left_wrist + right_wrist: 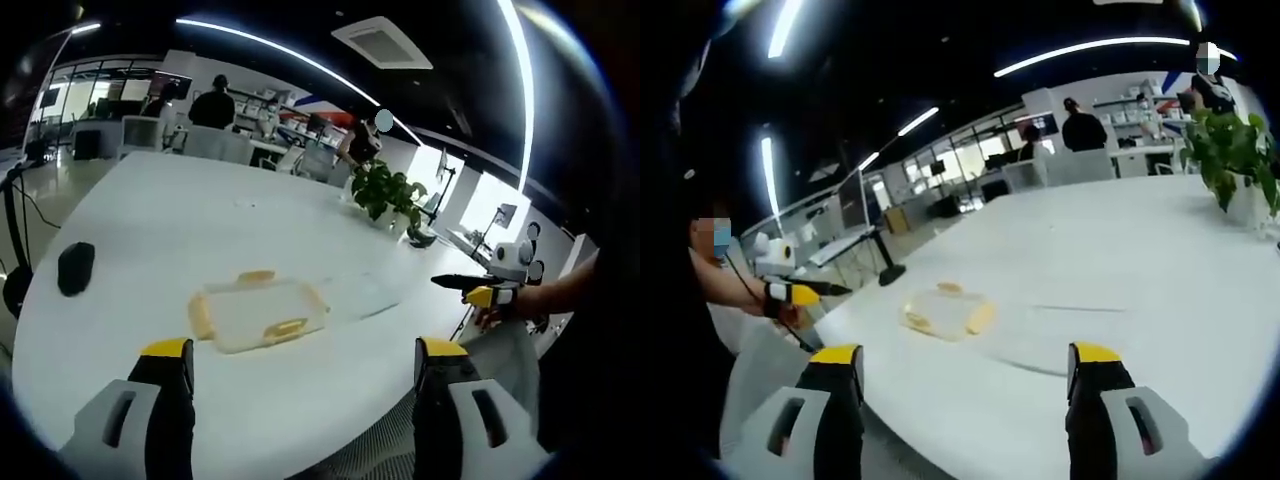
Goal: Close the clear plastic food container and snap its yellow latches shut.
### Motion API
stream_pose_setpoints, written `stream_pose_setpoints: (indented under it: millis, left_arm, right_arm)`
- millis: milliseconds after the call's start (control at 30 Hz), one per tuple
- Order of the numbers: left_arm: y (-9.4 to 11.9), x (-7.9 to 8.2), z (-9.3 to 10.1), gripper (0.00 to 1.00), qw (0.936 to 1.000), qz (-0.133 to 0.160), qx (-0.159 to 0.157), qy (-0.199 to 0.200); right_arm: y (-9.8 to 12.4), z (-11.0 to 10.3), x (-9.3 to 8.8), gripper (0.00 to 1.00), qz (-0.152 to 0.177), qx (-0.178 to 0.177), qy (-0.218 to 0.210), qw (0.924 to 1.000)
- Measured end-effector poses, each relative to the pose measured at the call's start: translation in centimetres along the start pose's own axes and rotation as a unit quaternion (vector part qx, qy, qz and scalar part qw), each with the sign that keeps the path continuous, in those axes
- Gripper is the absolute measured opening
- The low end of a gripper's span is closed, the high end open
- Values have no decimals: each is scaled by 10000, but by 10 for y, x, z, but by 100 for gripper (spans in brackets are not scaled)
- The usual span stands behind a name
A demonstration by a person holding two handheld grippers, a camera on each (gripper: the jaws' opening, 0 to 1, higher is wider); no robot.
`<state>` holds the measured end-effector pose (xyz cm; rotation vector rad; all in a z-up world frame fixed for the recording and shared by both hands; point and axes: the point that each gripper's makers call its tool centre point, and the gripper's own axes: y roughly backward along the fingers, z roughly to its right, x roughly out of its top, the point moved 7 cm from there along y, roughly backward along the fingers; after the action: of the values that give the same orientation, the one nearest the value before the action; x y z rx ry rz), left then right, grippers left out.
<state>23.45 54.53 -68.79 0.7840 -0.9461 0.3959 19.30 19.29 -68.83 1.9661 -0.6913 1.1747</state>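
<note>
**Container on table, both grippers clear**

Clear food container (258, 312) with yellow latches (286, 328) lay on the white table (150, 220), near its edge. Left gripper (304, 372) and right gripper (967, 375) hung jaws spread, grasping nothing, well apart from it. Potted plant (385, 192) beyond.

Bare table (150, 220) all round container (258, 312); black object (76, 268) well left, plant (385, 192) far behind.
</note>
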Motion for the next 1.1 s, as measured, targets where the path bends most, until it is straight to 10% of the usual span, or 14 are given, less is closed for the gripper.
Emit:
stream_pose_setpoints:
  millis: [1100]
  left_arm:
    - [0,-1,1,89,10000,-51,3,-2]
  right_arm:
    - [0,0,1,79,33,24,68,10000]
